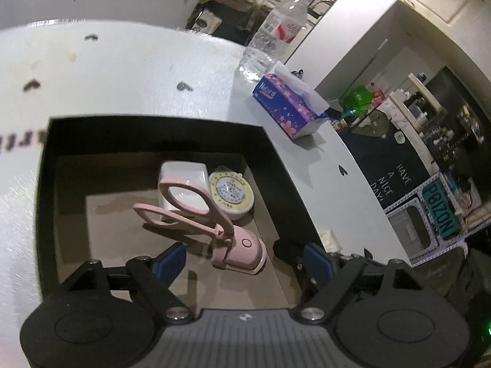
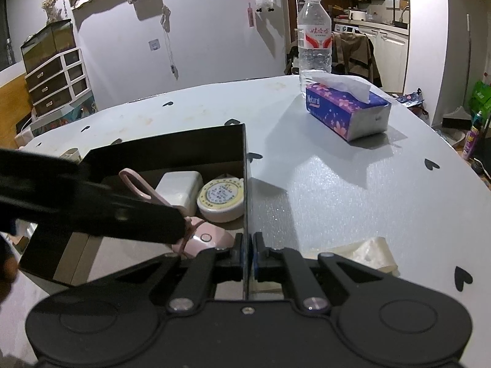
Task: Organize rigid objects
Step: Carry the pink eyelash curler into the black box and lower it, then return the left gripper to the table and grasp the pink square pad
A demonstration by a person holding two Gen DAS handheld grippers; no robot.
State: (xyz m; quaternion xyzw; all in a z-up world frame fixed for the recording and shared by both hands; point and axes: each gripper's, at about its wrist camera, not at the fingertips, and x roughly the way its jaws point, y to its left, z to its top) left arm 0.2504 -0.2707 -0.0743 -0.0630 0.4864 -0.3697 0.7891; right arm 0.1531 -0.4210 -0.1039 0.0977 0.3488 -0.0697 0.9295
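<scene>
A black box (image 1: 282,165) with a brown floor stands on the white table (image 1: 138,70). In it lie pink scissors (image 1: 187,211) in a pink holder (image 1: 242,253), a white rectangular block (image 1: 184,174) and a round white tape measure (image 1: 231,194). My left gripper (image 1: 244,265) is open and empty, just above the box over the pink holder. My right gripper (image 2: 248,253) is shut on the box's right wall (image 2: 244,168). The scissors (image 2: 138,184), block (image 2: 181,188) and tape measure (image 2: 221,201) also show in the right wrist view, partly hidden by the left gripper's arm.
A purple tissue box (image 2: 346,110) and a clear water bottle (image 2: 314,40) stand at the table's far right. A crumpled white wrapper (image 2: 368,254) lies on the table right of my right gripper. Small black hearts dot the tabletop. Shelves and drawers stand beyond the table.
</scene>
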